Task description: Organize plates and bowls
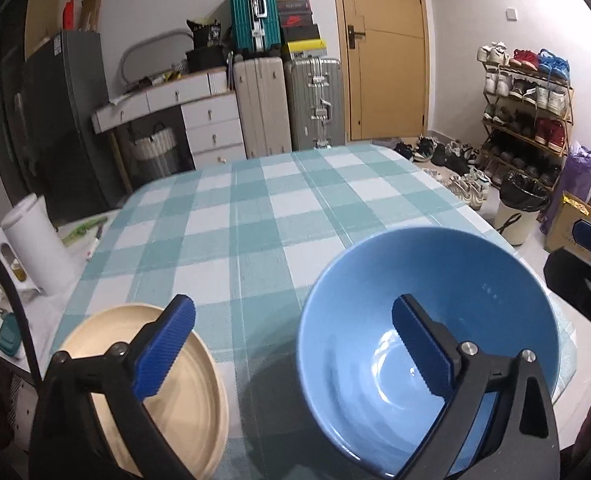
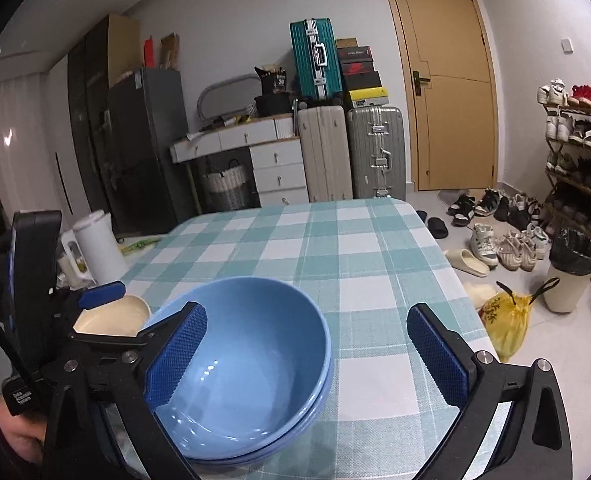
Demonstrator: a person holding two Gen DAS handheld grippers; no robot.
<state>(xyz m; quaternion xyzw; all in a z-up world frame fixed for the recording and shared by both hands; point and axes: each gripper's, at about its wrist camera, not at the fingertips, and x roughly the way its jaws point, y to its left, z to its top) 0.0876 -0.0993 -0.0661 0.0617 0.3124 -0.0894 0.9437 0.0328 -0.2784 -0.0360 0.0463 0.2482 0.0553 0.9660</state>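
Note:
A blue bowl (image 1: 435,320) sits on the checked tablecloth (image 1: 255,220) near the front edge; in the right wrist view it (image 2: 255,360) is nested in a second blue bowl below it. A cream plate (image 1: 175,400) lies to its left and also shows in the right wrist view (image 2: 115,316). My left gripper (image 1: 293,348) is open, one finger over the plate, the other inside the bowl. My right gripper (image 2: 307,360) is open, its left finger over the bowl's near left rim, its right finger over bare cloth. Neither holds anything.
A white kettle (image 1: 35,248) stands on a side surface left of the table. Beyond the table are suitcases (image 1: 287,100), a drawer unit, a fridge and a door. Shoes, a shoe rack (image 1: 527,112), a bin (image 2: 567,272) and a yellow bag (image 2: 507,320) are on the floor at right.

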